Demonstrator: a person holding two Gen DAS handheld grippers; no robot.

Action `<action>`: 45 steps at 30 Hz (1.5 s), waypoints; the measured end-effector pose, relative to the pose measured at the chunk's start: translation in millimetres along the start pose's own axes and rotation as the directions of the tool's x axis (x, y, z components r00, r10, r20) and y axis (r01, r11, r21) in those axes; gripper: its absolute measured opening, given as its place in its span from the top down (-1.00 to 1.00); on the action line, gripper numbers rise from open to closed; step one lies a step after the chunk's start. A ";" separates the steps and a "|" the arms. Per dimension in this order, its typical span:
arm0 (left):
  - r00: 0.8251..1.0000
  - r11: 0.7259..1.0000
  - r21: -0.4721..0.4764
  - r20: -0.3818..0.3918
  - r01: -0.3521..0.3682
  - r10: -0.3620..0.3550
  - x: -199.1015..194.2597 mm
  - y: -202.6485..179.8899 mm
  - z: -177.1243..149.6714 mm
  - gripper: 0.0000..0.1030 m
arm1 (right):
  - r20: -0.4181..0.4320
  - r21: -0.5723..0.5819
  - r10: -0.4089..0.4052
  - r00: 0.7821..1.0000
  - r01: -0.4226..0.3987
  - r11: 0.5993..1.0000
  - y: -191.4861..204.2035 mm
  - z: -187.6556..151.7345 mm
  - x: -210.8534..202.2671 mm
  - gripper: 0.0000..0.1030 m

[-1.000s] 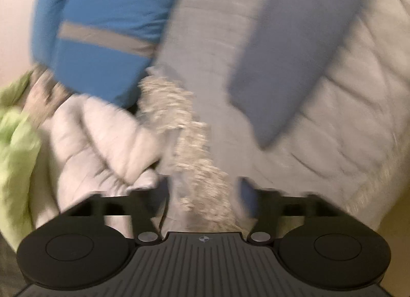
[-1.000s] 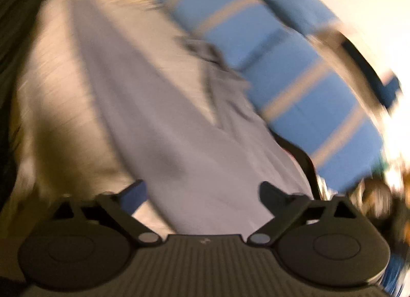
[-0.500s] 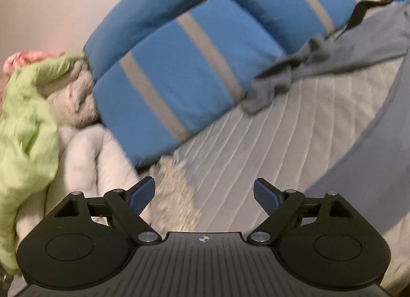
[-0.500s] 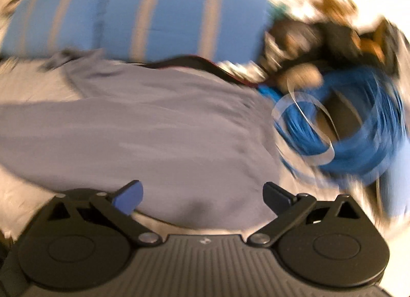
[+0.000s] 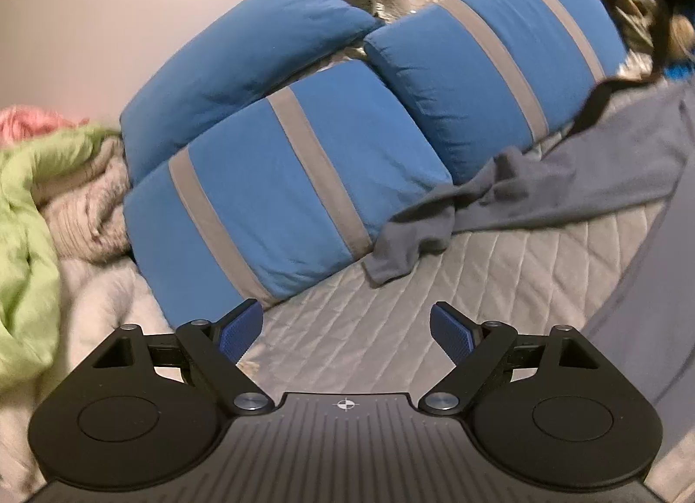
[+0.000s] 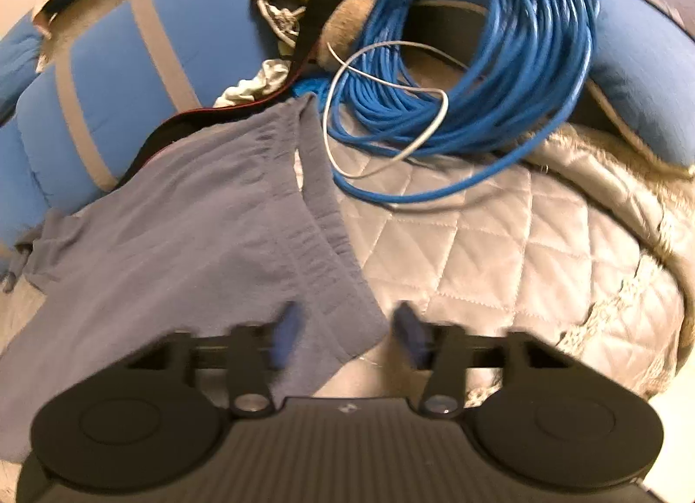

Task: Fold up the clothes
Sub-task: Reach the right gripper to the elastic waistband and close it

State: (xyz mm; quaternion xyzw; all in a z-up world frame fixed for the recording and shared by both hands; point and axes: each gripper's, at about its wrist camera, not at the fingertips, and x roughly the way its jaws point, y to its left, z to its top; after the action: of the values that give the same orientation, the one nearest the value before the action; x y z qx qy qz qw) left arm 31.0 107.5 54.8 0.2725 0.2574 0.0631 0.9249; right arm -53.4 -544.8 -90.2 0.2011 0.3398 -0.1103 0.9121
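A grey garment (image 6: 195, 242) lies spread on the quilted bedspread (image 6: 478, 251), its ribbed waistband edge running down to a corner. My right gripper (image 6: 347, 331) hovers at that corner with its jaws closing; the cloth corner sits between the blurred fingers, and the pads stand apart from it. In the left wrist view the same grey garment (image 5: 564, 181) stretches from the right, one crumpled end against a striped pillow. My left gripper (image 5: 347, 329) is open over bare bedspread (image 5: 391, 303), nothing between its fingers.
Blue pillows with grey stripes (image 5: 282, 199) line the back of the bed. A heap of clothes with a green garment (image 5: 26, 242) lies at the left. A coil of blue cable (image 6: 478, 68) and a black strap (image 6: 304, 47) sit beyond the waistband.
The left gripper rose and swung from the clothes heap toward the pillows. The right gripper travelled along the grey garment to its waistband corner, and its jaws narrowed from wide open.
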 end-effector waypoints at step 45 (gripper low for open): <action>0.979 0.973 -0.203 0.194 0.108 -0.069 48.2 -150.0 43.3 -0.64 | -0.083 -0.137 0.148 0.985 -0.158 0.978 53.2 95.5 113.1 0.83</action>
State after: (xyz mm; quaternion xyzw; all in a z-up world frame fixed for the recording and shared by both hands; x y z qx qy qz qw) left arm 91.0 -27.1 -15.8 0.1649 0.1738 0.0232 0.9706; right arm 103.7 -546.6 -84.1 0.1646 0.3633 -0.0076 0.9170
